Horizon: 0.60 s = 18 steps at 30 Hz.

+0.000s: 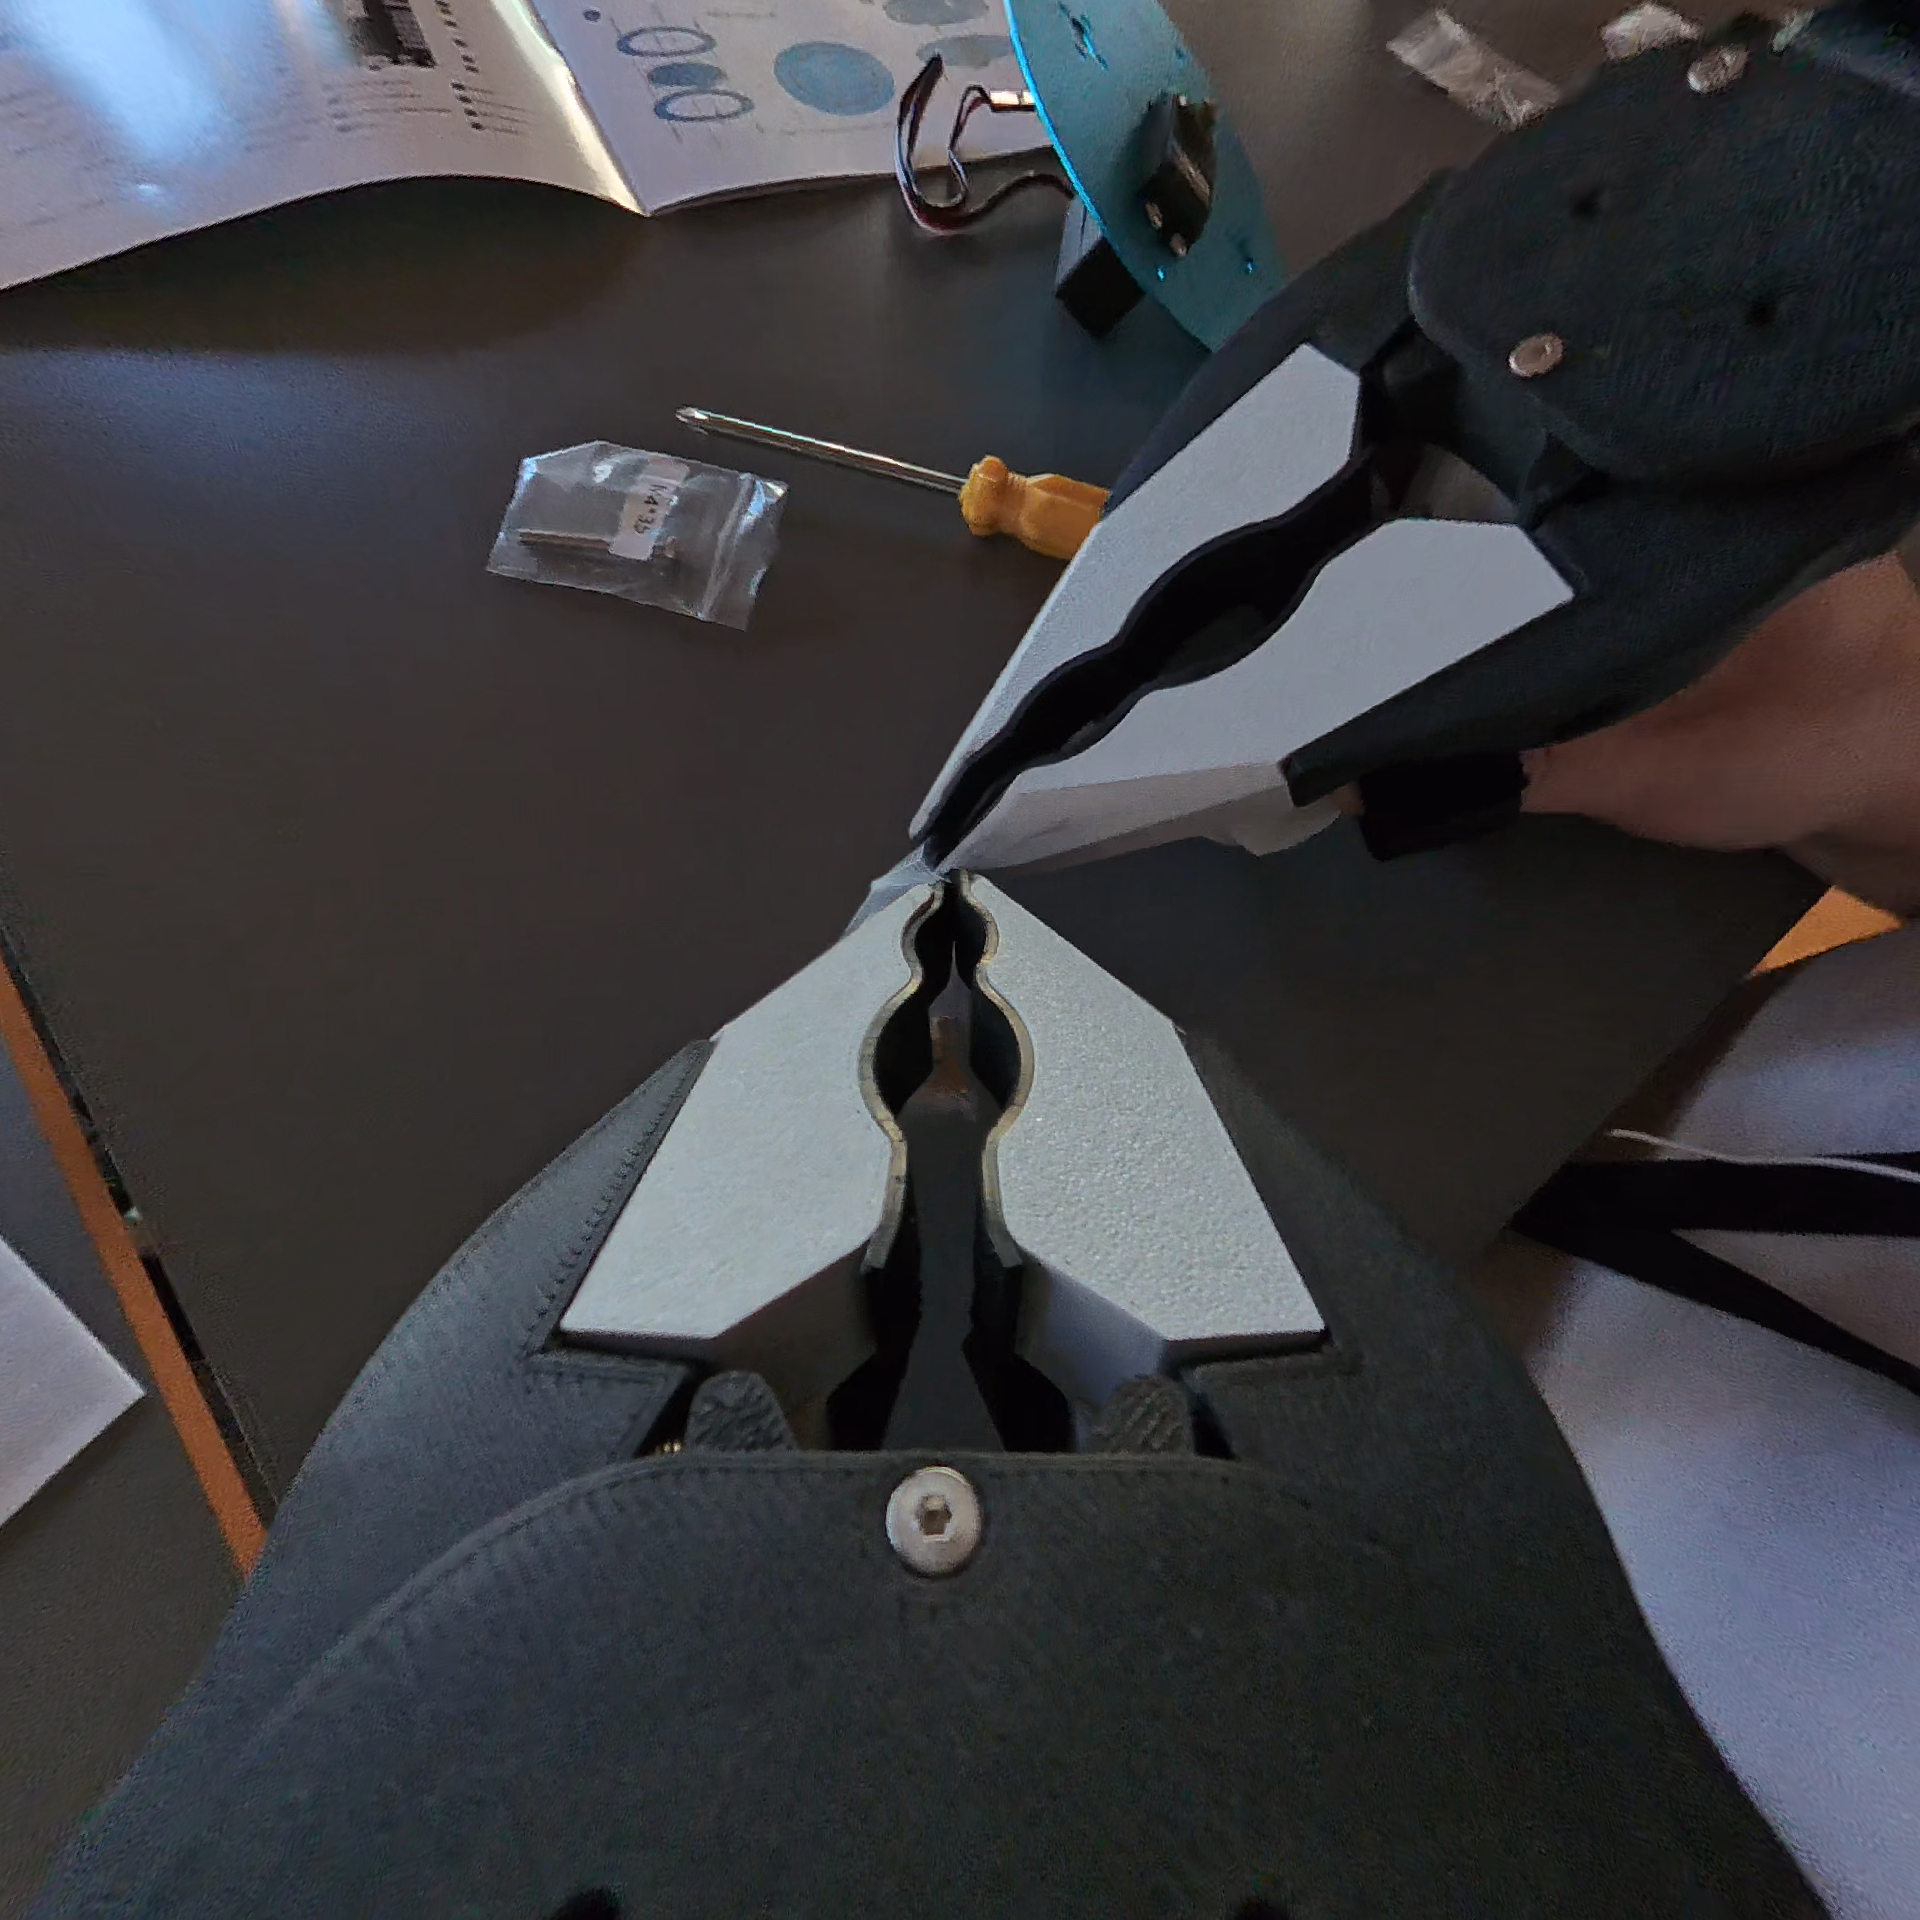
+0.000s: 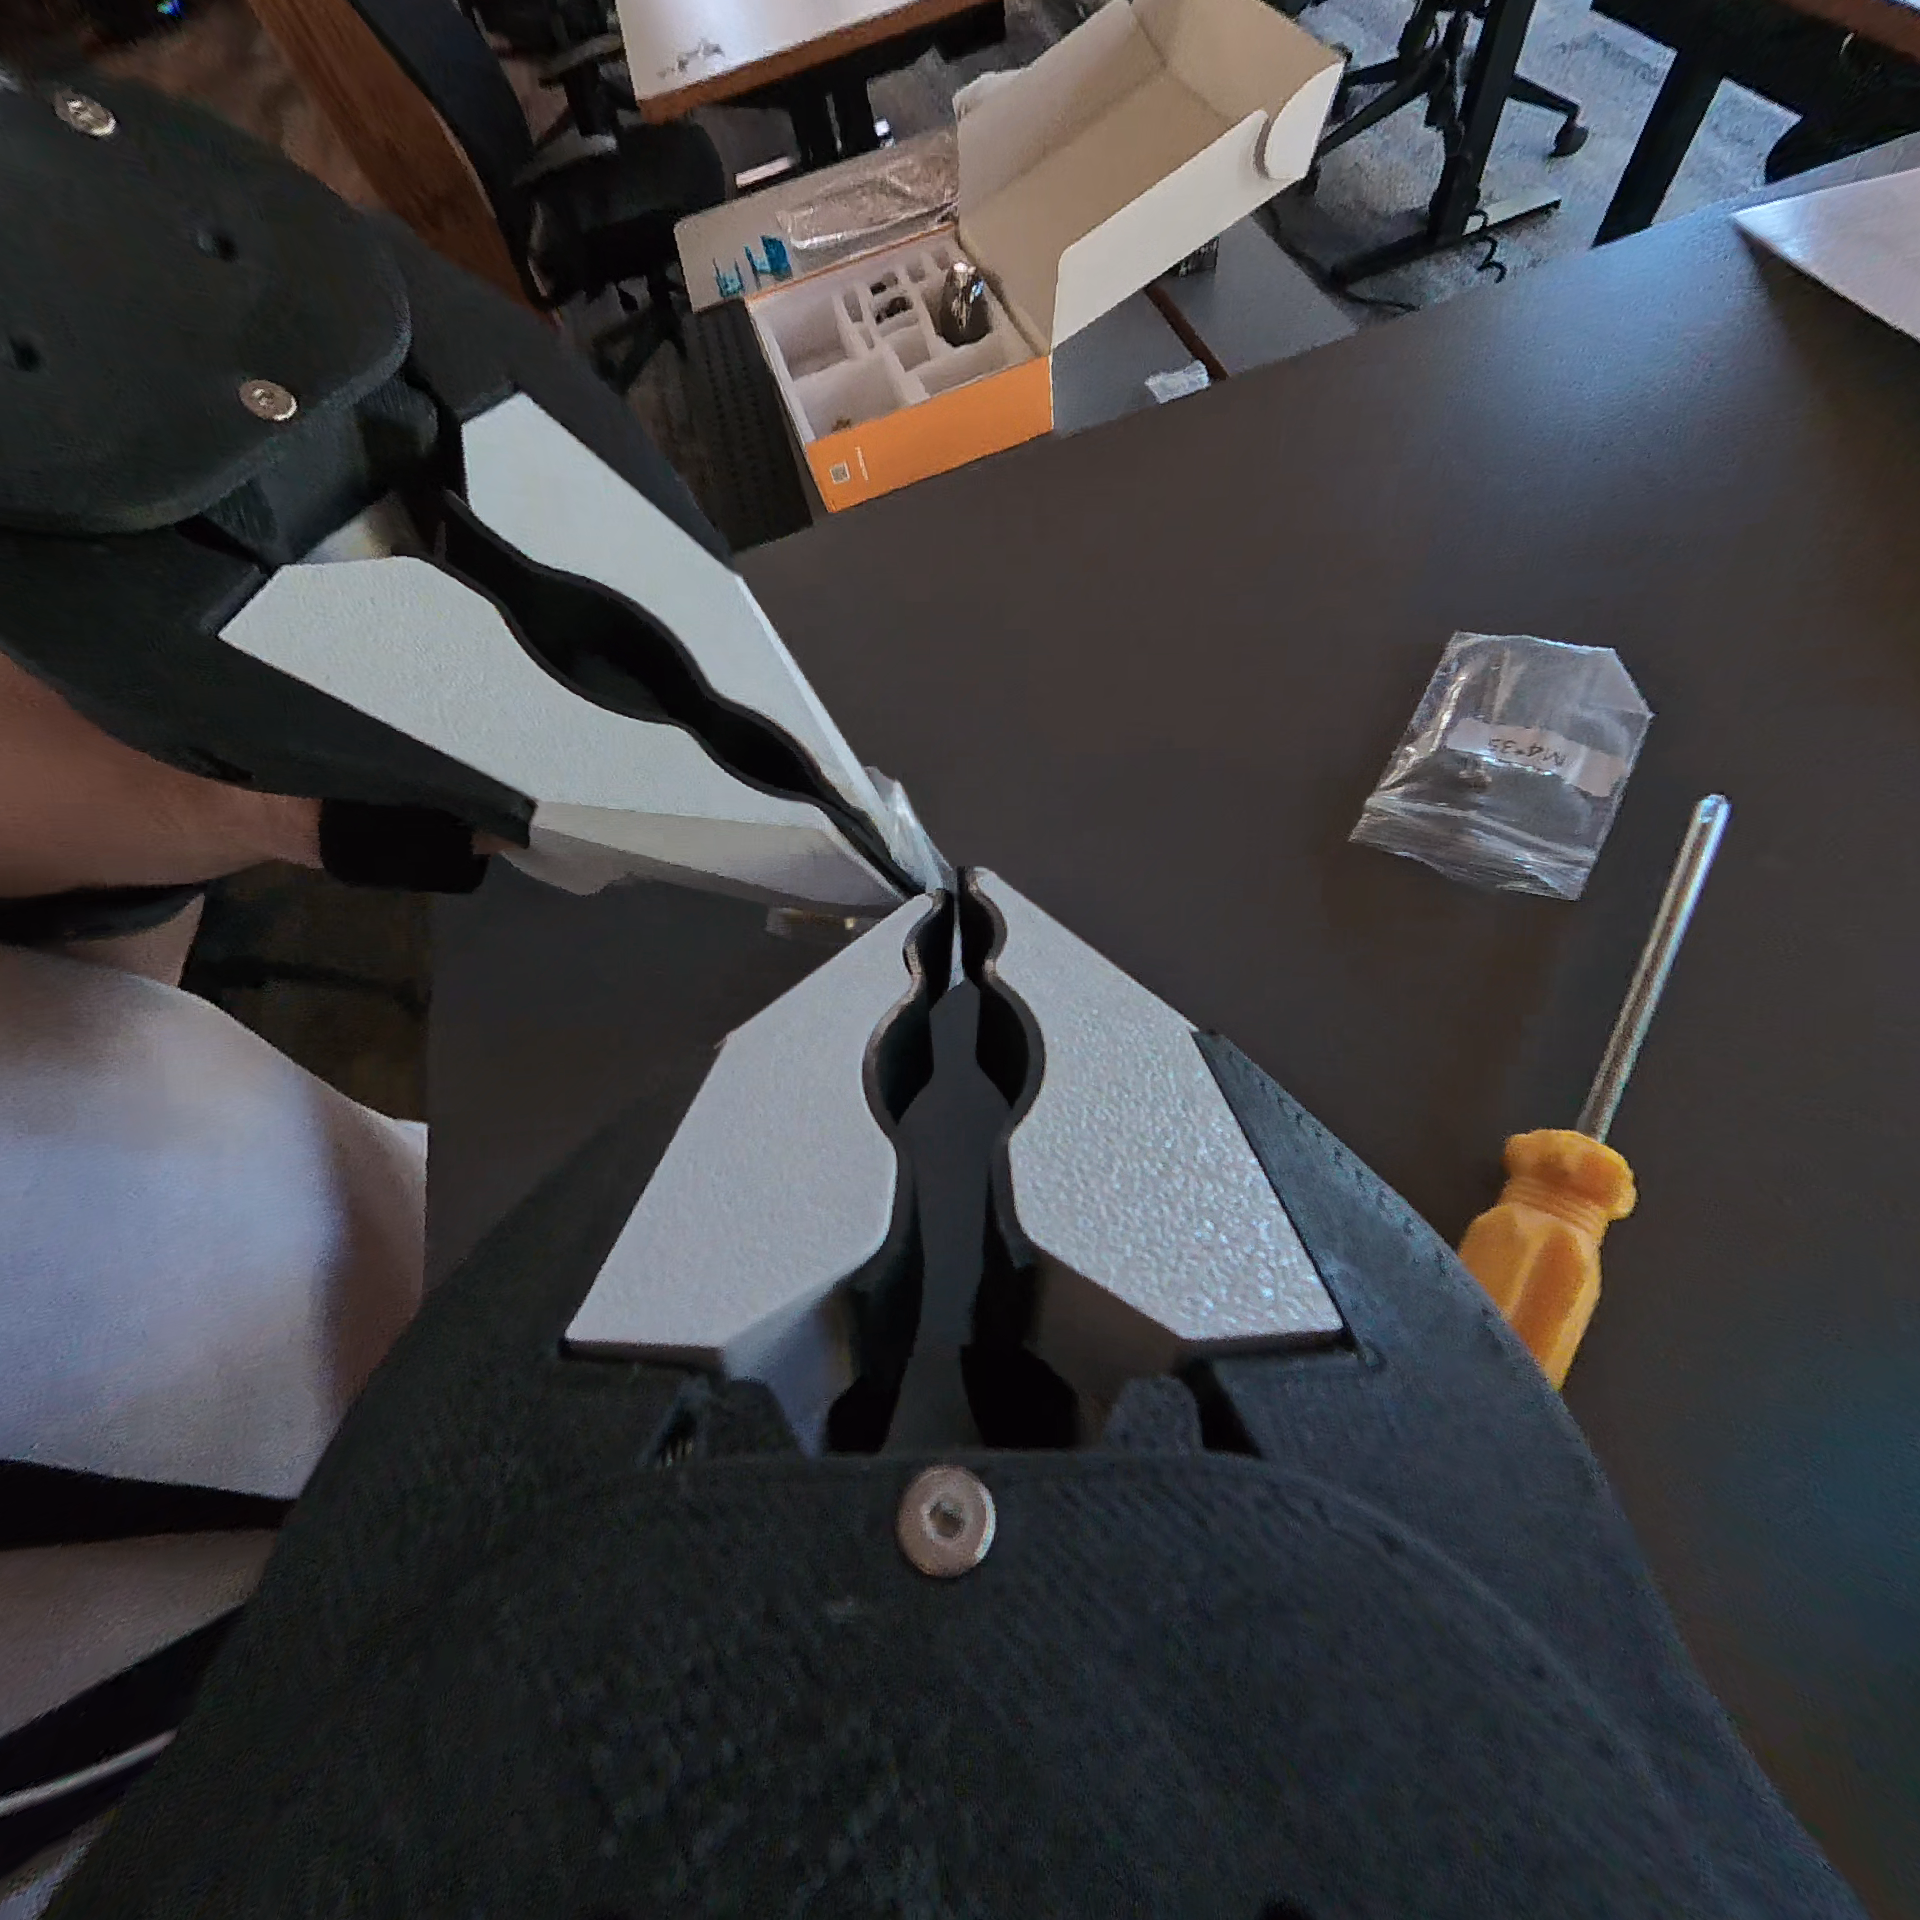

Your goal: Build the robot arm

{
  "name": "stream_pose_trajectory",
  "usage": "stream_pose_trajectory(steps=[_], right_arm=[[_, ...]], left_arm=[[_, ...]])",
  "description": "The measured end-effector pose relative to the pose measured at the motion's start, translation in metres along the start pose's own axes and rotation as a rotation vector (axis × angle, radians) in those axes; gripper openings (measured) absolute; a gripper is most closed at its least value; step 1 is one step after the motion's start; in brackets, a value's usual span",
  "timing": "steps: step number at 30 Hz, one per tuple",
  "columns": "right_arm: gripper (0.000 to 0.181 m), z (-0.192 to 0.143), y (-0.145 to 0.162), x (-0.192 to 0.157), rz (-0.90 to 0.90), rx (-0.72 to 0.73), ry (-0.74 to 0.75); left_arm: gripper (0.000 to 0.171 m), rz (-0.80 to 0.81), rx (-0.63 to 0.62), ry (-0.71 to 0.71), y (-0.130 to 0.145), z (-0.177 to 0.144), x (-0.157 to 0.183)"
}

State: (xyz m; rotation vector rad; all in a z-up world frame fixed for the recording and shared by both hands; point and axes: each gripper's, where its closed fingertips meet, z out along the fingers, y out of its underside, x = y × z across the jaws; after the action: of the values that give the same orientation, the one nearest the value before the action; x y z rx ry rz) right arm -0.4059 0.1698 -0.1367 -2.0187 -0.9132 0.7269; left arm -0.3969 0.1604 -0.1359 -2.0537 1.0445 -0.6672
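Observation:
My left gripper and my right gripper meet tip to tip above the dark table. Both are shut on a small clear plastic bag, which sticks out at the tips. The right wrist view shows the same pinch: my right gripper faces the left gripper, with the clear plastic between them. A small brownish metal piece shows in the gap behind the left tips. Most of the bag is hidden by the fingers.
A sealed clear bag of screws and a yellow-handled screwdriver lie on the table. A blue plate with a black motor and wires and an open booklet lie farther off. An open orange-and-white box stands beyond the table edge. The tips of both grippers are at nearly the same place. The yellow-handled screwdriver is about equally far from each gripper, around 11 centimeters.

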Motion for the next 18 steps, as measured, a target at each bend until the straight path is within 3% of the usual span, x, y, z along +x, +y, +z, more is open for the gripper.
stream_pose_trajectory(steps=[4,8,18], right_arm=[[0.0,0.0,0.005,-0.008,-0.004,-0.028,-0.062],[0.0,0.0,0.006,-0.012,0.036,-0.03,-0.083],[0.0,0.0,0.006,-0.006,0.013,-0.016,0.046]], left_arm=[[0.0,0.066,-0.014,0.032,0.007,-0.003,0.005],[0.0,0.033,-0.005,0.082,0.011,-0.005,0.009],[0.0,0.015,0.006,0.045,0.014,-0.001,0.01]])
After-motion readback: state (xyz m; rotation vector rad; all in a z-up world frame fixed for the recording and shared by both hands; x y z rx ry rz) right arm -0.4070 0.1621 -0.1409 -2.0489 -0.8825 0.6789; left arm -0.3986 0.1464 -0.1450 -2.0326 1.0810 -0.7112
